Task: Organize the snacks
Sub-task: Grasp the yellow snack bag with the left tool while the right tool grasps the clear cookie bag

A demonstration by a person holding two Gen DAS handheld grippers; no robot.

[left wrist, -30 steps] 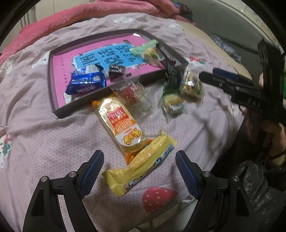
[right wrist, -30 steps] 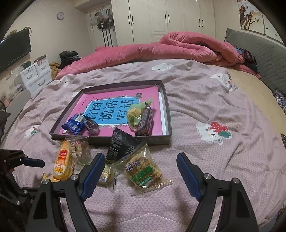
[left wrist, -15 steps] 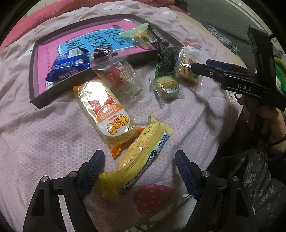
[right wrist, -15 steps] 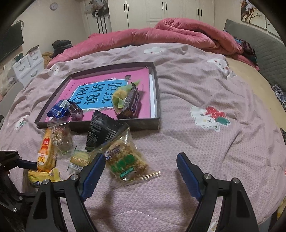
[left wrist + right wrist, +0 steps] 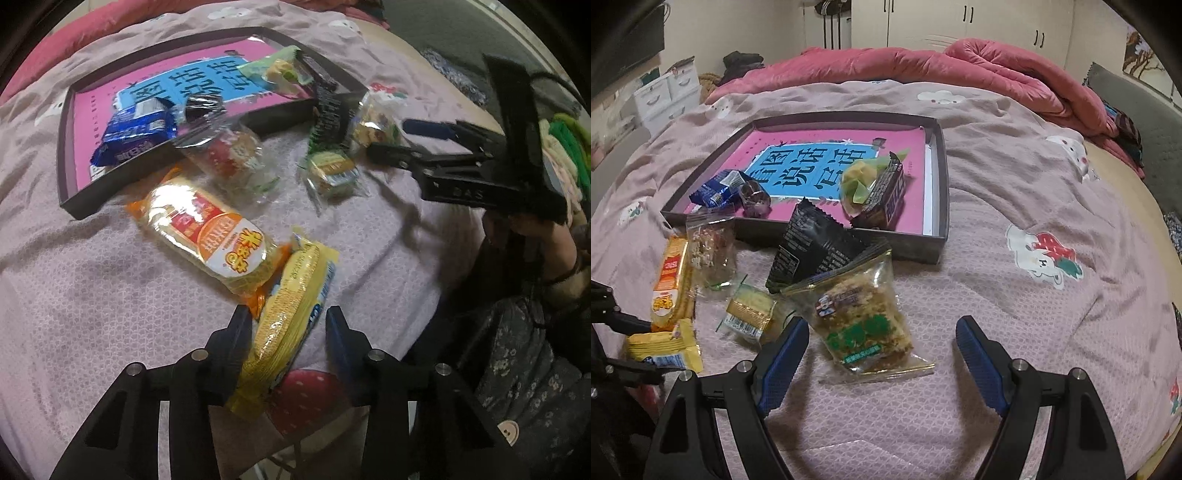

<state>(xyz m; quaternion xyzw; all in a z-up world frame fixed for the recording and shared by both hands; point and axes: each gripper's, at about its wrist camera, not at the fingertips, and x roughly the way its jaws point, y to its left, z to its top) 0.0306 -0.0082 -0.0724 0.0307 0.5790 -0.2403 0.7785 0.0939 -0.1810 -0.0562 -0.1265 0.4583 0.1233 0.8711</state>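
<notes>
Both tongs point down at a bed spread with snacks. On the left gripper the jaws are closing around the yellow wafer pack; the left finger sits against the wrapper, while on the right a sliver of bedsheet shows between pad and pack, so a firm pinch cannot be confirmed. The right gripper stands wide, holding nothing, its fingers either side of the near end of the clear cracker bag without touching it.

Much is hard to read. The wafer pack's lower end is cut off behind the left fingers. A black foil pouch leans against the tray's front wall, partly covered by the cracker bag. A clear packet with red print is blurred, and the small cake packet shows no legible label. The hand behind the right gripper is half in shadow.

The shallow dark tray holds a blue wrapper, a small dark sweet, a green-wrapped pastry and a dark bar lying against it. An orange rice-cracker pack lies on the sheet, touching the wafer pack.
</notes>
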